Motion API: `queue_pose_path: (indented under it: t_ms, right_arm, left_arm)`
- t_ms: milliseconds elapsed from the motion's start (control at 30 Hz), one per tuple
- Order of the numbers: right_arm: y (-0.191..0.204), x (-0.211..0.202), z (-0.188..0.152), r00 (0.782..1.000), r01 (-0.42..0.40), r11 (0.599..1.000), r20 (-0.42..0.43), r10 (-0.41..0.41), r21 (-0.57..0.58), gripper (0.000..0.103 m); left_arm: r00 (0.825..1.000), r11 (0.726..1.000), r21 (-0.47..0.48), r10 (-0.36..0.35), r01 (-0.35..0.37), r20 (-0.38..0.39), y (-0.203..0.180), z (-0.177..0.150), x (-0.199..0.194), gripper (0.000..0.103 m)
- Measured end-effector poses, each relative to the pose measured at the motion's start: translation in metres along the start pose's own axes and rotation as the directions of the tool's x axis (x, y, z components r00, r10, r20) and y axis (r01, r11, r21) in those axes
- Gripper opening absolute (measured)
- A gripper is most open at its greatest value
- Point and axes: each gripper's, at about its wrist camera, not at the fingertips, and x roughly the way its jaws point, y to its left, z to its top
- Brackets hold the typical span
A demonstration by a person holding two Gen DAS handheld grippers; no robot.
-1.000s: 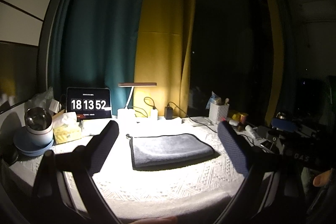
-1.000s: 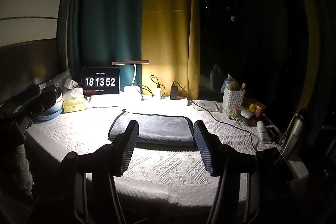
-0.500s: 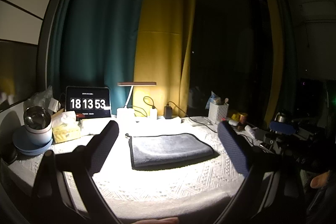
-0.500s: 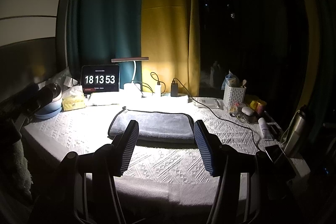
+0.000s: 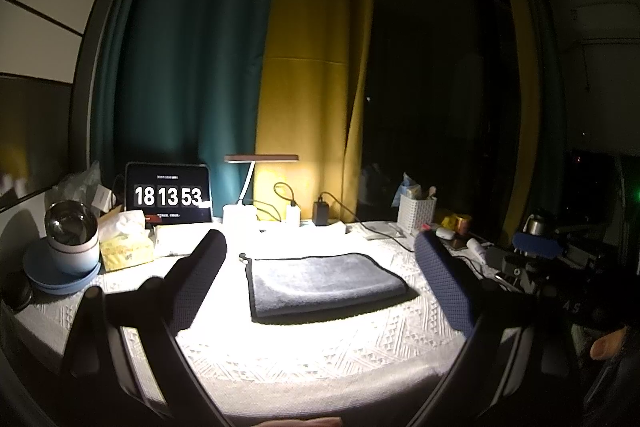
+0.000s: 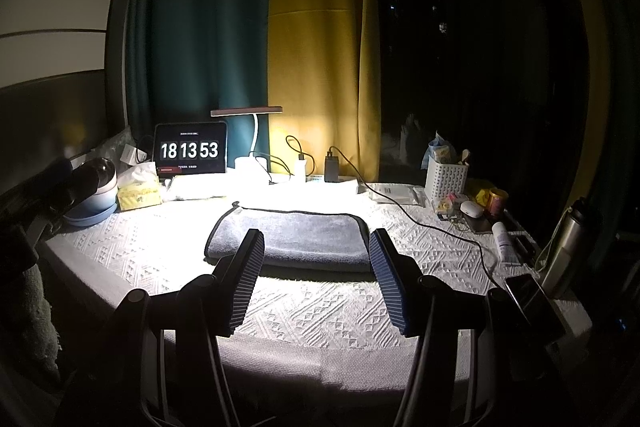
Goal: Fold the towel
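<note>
Towel [image 5: 324,281]: grey, dark-edged, folded flat mid-table under the desk lamp [image 5: 261,159].
Left gripper [image 5: 320,279]: fingers spread, empty, short of towel.
Right gripper [image 6: 316,279]: fingers apart, empty.
Tablet clock [image 6: 190,149]: reads "18 13 53".

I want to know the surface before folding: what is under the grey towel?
The grey towel lies folded on a white patterned tablecloth, which shows all around it. The table below the cloth is covered, and whether anything lies under the towel cannot be seen.
</note>
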Motion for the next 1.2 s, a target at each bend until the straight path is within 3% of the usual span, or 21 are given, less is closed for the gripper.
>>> queue_pose_path:
  t_ms: [1200]
  right_arm:
    - [-0.0012, 0.0024, -0.0007, 1.0, 0.0, 1.0, -0.006, 0.0, 0.002, 0.058]
  left_arm:
    - [1.0, 1.0, -0.008, 0.006, -0.006, -0.01, 0.001, -0.0012, 0.0047, 0.096]
